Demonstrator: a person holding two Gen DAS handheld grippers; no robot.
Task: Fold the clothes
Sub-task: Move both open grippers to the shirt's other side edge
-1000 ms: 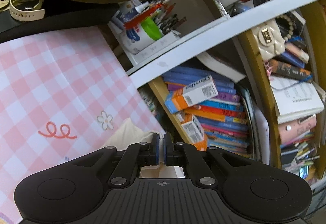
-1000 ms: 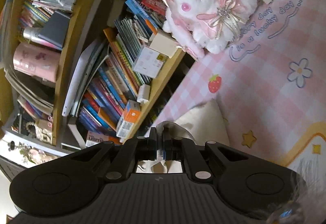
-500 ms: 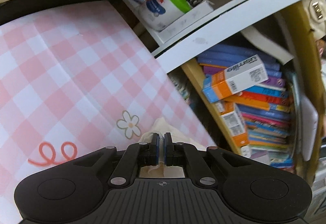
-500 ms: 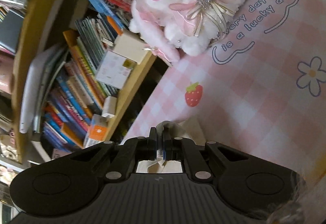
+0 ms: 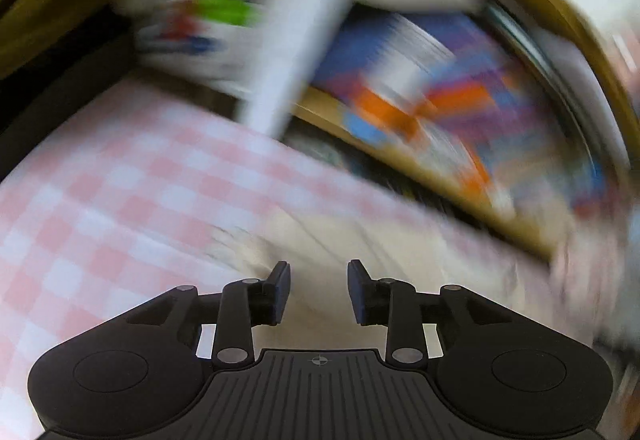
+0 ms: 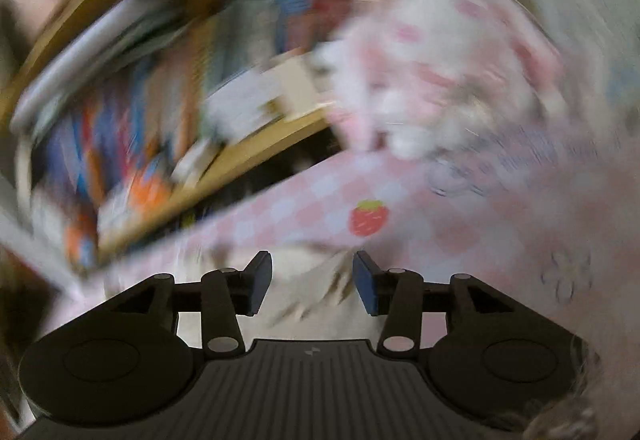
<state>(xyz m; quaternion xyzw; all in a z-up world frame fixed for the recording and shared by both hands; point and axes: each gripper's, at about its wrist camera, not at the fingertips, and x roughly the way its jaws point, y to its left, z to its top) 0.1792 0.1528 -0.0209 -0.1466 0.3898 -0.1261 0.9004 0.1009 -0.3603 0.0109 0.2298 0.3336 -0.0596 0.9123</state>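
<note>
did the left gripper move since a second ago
Yes. The left gripper has swung toward the bookshelf, which now fills more of its view, and its jaws have just been opening off the cream cloth.

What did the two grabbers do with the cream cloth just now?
Both let go. The left gripper and the right gripper were pinching the cream cloth a second ago; their jaws have just been opening, and the cloth now lies loose on the pink checked cover. Both cameras also swung, so the views are blurred. The bookshelf stays behind.
</note>
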